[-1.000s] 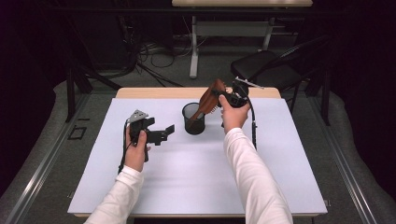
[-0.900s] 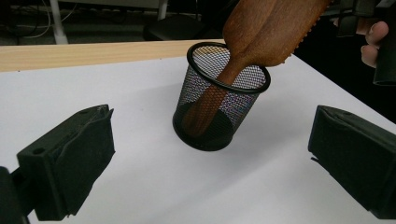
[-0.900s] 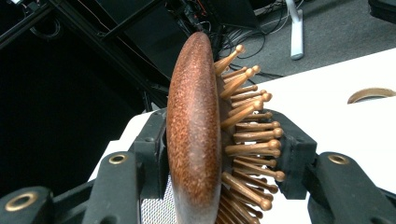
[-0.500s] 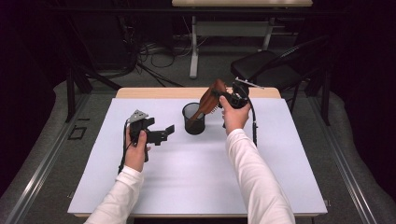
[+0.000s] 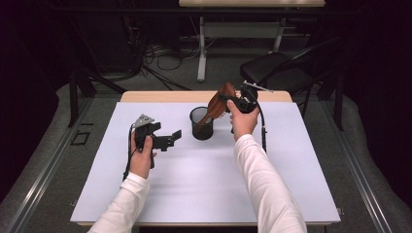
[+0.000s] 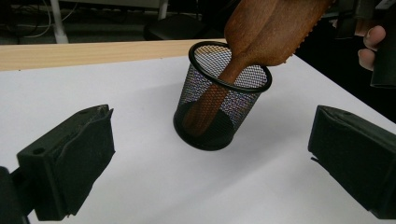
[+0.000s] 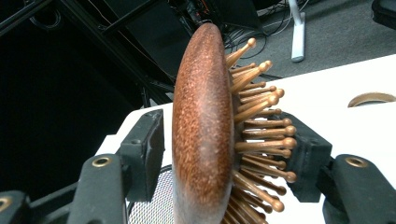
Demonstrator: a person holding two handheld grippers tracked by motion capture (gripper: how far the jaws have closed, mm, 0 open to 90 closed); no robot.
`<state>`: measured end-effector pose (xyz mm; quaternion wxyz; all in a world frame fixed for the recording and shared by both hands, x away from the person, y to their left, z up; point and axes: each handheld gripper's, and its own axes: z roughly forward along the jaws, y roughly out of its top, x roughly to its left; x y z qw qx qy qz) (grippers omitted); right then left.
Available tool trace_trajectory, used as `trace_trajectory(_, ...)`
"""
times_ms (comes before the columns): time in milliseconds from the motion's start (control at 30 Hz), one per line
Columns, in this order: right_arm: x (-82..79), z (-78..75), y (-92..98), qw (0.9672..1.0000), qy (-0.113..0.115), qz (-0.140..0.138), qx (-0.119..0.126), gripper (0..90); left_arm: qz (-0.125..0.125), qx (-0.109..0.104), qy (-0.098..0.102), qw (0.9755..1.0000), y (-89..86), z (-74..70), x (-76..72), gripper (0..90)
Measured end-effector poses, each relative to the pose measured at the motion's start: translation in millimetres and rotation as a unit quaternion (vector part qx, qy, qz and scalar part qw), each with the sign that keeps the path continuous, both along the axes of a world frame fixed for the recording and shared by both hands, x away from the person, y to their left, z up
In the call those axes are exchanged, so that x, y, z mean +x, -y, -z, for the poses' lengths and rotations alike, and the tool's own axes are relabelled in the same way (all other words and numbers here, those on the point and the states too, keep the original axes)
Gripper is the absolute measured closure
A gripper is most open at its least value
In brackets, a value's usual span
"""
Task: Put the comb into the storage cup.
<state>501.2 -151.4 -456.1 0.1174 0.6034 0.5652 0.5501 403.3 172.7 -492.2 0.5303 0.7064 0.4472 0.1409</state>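
Wooden hairbrush (image 7: pixel 203 135) between right gripper (image 7: pixel 224 158) jaws

A white rectangular sheet (image 5: pixel 194 184) covers most of a light wooden table (image 5: pixel 160 96), whose bare edge shows along the far side. Beyond it, on grey carpet (image 5: pixel 160 68), stand a black folding chair (image 5: pixel 282 73) and the white metal leg (image 5: pixel 201 48) of a second table, beside tangled black cables (image 5: pixel 145 53).
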Motion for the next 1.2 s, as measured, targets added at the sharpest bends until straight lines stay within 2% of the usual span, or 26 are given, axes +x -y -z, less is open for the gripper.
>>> trace_trajectory(533, 0.5, -0.8, 3.6, 0.9999, 0.001, 0.004, -0.009, 30.3, 0.0, 0.0, -0.001, 1.0, 0.3, 0.6, 0.3, 0.6)
trace_trajectory(867, 0.2, -2.2, 3.8, 0.9998, 0.006, 0.008, -0.016, 19.5, -0.001, 0.0, -0.002, 1.0, 0.5, 0.8, 0.5, 0.6)
trace_trajectory(1033, 0.0, -5.6, 5.0, 0.9998, 0.007, 0.006, -0.016, 14.2, -0.001, 0.0, -0.002, 1.0, 0.4, 0.8, 0.4, 0.6)
trace_trajectory(1200, -0.7, -10.8, 6.4, 0.9998, 0.008, 0.002, -0.017, 14.0, -0.002, 0.0, -0.002, 1.0, 0.1, 0.7, 0.4, 0.6)
